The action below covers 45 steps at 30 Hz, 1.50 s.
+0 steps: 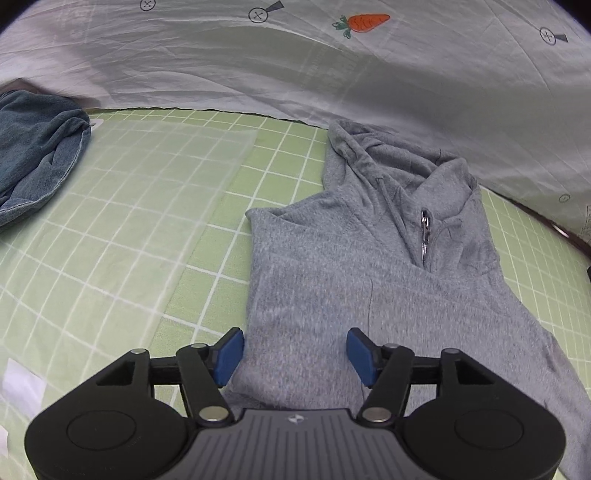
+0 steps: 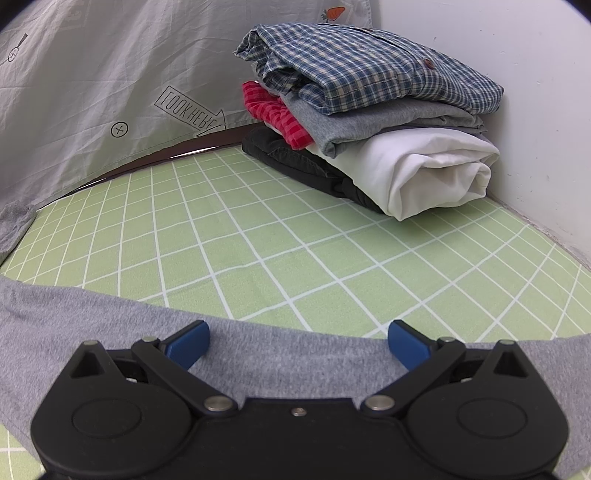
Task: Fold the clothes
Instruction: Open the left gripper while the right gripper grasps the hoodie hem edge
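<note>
Left wrist view: the left tongs (image 1: 295, 354) sit at the bottom of the frame with their blue pads (image 1: 229, 354) wide apart. Nothing is between them. Right under them lies a gray hoodie (image 1: 369, 266), spread on a green sheet (image 1: 140, 206) with white squares. It fills the middle and right of the frame. Its hood points to the upper middle, and a small zipper (image 1: 425, 236) shows near the neck. A blue denim piece (image 1: 33, 155) lies at the left edge, well apart from the hoodie. A pale cloth (image 1: 295, 62) with a carrot (image 1: 364, 22) on it hangs across the top.

Right wrist view: the right tongs (image 2: 298, 343) are at the bottom, also wide apart and holding nothing. The hoodie (image 2: 110, 325) runs along the bottom of the frame beneath them. Beyond its edge is the green sheet (image 2: 295, 243). In the upper right stands a pile (image 2: 369, 122) of folded clothes next to a white wall (image 2: 535, 74). A checked shirt (image 2: 369, 62) is on top.
</note>
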### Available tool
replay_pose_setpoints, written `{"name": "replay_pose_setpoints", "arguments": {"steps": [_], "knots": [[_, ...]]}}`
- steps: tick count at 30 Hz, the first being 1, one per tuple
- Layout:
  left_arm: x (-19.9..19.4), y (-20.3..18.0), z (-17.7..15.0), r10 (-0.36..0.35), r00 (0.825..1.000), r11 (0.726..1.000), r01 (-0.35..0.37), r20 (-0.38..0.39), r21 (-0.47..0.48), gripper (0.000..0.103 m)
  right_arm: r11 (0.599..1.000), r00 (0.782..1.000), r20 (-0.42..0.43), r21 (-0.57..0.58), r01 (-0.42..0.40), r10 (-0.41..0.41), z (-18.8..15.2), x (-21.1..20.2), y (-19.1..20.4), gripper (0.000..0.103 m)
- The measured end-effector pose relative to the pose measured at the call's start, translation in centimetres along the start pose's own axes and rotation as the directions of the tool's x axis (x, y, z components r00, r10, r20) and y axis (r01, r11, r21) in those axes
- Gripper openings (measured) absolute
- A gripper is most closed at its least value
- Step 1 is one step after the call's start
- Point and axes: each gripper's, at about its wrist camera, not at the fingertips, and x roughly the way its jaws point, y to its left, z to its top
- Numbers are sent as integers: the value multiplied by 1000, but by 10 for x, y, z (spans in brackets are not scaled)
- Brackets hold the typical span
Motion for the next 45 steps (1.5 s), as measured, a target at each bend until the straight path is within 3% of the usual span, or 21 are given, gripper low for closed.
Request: {"name": "replay_pose_setpoints", "arguments": {"steps": [4, 7, 10, 17, 21, 30, 33, 35, 37, 39, 42, 45], "knots": [[6, -12, -17, 96, 995, 995, -95, -11, 31, 78, 999, 1000, -21, 54, -1, 2, -2, -12, -11, 103], [5, -11, -25, 107, 994, 994, -107, -19, -8, 81, 996, 999, -25, 91, 24, -22, -7, -23, -29, 103], [8, -13, -29, 116, 993, 993, -115, -35, 9, 93, 989, 997, -30, 128, 76, -73, -11, -32, -52, 103], [11, -24, -38, 152, 988, 987, -151, -21, 53, 96, 951, 978, -50, 229, 210, -204, -21, -42, -101, 103], [13, -20, -39, 148, 989, 989, -147, -24, 34, 99, 941, 964, -83, 211, 264, -252, -24, -38, -109, 103], [16, -13, -41, 134, 991, 991, -135, -28, -16, 103, 937, 962, -69, 218, 274, -265, -26, -37, -101, 103], [16, -13, -42, 130, 991, 991, -131, -26, -21, 103, 944, 967, -44, 208, 256, -252, -27, -43, -99, 86], [16, -12, -42, 130, 991, 991, -130, -24, -21, 103, 947, 969, -30, 203, 247, -247, -27, -48, -93, 44], [16, -12, -42, 130, 991, 991, -130, -23, -21, 103, 948, 972, -34, 216, 235, -233, -25, -49, -86, 30], [16, -12, -42, 128, 992, 992, -128, -22, -22, 103, 949, 980, -39, 245, 197, -193, -21, -47, -80, 24], [16, -10, -43, 122, 992, 992, -123, -22, -24, 103, 957, 996, -53, 278, 83, -71, -12, -39, -64, 19], [16, -10, -43, 120, 993, 992, -120, -21, -30, 103, 966, 995, -68, 254, -52, 72, 0, -26, -28, 16]]}}
